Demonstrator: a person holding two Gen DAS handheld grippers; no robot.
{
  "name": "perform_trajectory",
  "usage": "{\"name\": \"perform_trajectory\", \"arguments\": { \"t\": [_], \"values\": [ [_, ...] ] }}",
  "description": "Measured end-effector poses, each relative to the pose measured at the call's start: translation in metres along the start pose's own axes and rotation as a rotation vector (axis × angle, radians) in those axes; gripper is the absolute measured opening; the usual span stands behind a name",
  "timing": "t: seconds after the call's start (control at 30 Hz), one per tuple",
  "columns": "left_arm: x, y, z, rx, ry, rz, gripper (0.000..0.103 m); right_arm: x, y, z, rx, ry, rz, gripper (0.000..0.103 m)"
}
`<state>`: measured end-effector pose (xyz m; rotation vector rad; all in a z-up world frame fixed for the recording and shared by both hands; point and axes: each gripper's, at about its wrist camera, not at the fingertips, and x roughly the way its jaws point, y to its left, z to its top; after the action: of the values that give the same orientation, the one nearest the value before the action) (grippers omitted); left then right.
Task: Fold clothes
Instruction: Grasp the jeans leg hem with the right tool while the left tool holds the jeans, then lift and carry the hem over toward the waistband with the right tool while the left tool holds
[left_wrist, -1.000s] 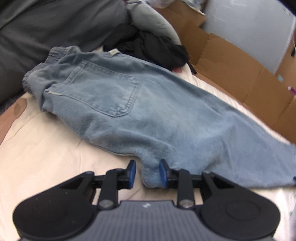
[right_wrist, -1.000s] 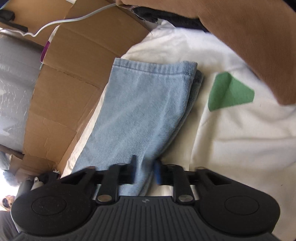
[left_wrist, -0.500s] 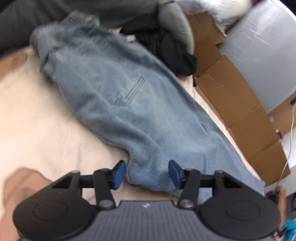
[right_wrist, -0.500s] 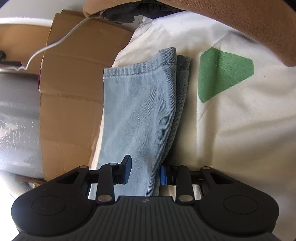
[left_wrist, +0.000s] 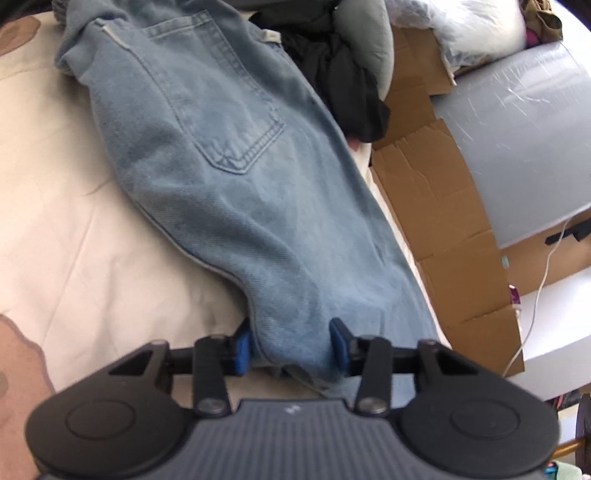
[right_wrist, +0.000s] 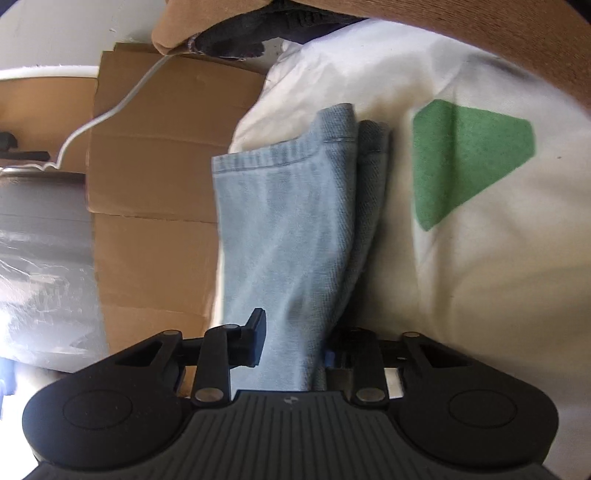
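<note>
Light blue jeans (left_wrist: 236, 177) lie folded lengthwise on a cream sheet (left_wrist: 74, 229), back pocket up, waistband at the far left. My left gripper (left_wrist: 291, 345) is open, its blue pads on either side of the crotch seam bulge of the jeans. In the right wrist view the stacked leg ends of the jeans (right_wrist: 295, 229) run toward the hem. My right gripper (right_wrist: 295, 341) is open with the leg cloth lying between its fingers; the right pad is partly hidden under the cloth.
Cardboard sheets (left_wrist: 443, 221) and a grey plastic-wrapped panel (left_wrist: 517, 140) line the bed's far edge, with a white cable (right_wrist: 110, 107). Black clothing (left_wrist: 343, 77) and a grey pillow lie past the waistband. The sheet carries a green patch (right_wrist: 461, 158). A brown sleeve (right_wrist: 480, 29) hangs overhead.
Both grippers went from shut on the jeans to open. The left view has swung so the jeans run up and left; the right view has turned toward the hem.
</note>
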<state>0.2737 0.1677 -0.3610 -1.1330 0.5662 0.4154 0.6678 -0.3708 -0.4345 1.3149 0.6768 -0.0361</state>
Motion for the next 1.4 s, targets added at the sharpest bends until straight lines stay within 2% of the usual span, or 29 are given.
{"name": "perform_trajectory", "arguments": {
  "t": [0.1, 0.17, 0.23, 0.27, 0.3, 0.33, 0.37, 0.47, 0.63, 0.87, 1.1, 1.4],
  "values": [
    [0.008, 0.003, 0.003, -0.03, -0.001, -0.002, 0.05, 0.005, 0.001, 0.0, 0.0, -0.016, -0.001, 0.033],
    [0.017, 0.003, 0.006, -0.031, 0.0, -0.017, 0.059, 0.01, 0.004, 0.002, -0.012, -0.022, -0.009, 0.032],
    [0.024, 0.002, 0.008, -0.033, 0.001, -0.032, 0.06, 0.012, 0.005, 0.004, -0.011, -0.021, -0.015, 0.029],
    [0.028, 0.001, 0.009, -0.037, 0.003, -0.037, 0.059, 0.012, 0.004, 0.005, 0.001, -0.016, -0.024, 0.023],
    [0.03, 0.0, 0.01, -0.042, 0.004, -0.034, 0.055, 0.012, 0.003, 0.007, 0.013, -0.011, -0.031, 0.009],
    [0.031, -0.001, 0.011, -0.041, 0.006, -0.018, 0.038, 0.011, 0.002, 0.008, 0.023, -0.006, -0.029, 0.009],
    [0.033, -0.001, 0.011, -0.041, 0.012, 0.007, 0.029, 0.009, 0.002, 0.008, 0.023, -0.008, -0.03, 0.008],
    [0.033, 0.003, 0.01, -0.09, 0.011, -0.018, 0.025, 0.003, 0.014, 0.006, -0.032, -0.024, -0.054, 0.007],
    [0.033, -0.012, 0.018, -0.056, 0.024, -0.014, 0.022, -0.02, 0.038, 0.0, -0.076, -0.089, -0.124, 0.006],
    [0.023, -0.028, 0.022, -0.042, 0.065, -0.015, 0.02, -0.064, 0.039, -0.002, -0.066, -0.114, -0.143, 0.006],
    [0.012, -0.034, 0.01, -0.001, 0.147, 0.008, 0.02, -0.129, 0.013, -0.014, -0.044, -0.141, -0.192, 0.006],
    [0.021, -0.035, -0.005, 0.037, 0.233, 0.048, 0.02, -0.201, -0.024, -0.043, 0.002, -0.184, -0.25, 0.006]
  ]
}}
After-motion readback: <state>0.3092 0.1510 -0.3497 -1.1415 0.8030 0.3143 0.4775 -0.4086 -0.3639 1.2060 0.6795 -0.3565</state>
